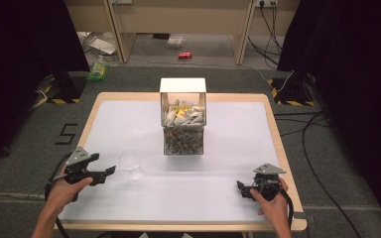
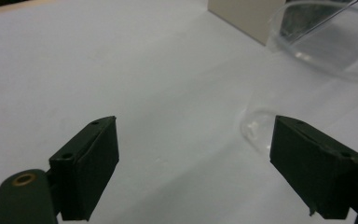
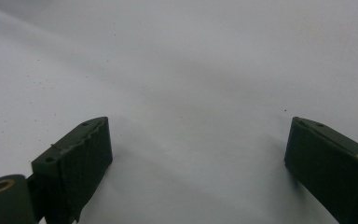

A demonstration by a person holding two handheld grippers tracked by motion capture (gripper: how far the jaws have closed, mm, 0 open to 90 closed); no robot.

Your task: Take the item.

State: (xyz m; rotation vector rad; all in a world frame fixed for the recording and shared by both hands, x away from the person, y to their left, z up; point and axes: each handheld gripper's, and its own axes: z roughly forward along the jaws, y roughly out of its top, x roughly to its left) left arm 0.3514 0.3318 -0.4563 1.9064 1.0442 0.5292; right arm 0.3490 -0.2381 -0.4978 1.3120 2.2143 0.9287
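Both grippers gape empty over the table [image 1: 129, 119]: left gripper [image 1: 110, 170] beside a clear cup [image 1: 131, 165], right gripper [image 1: 240, 187] near the front right corner.

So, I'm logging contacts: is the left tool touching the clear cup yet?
Apart. The high view shows white table between the left tool tips and the clear cup.

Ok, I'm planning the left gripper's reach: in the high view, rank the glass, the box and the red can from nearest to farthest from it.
1. Glass: on the table just right of the left gripper.
2. Box: mid-table, farther back and to the right.
3. Red can: on the floor beyond the table's far edge.
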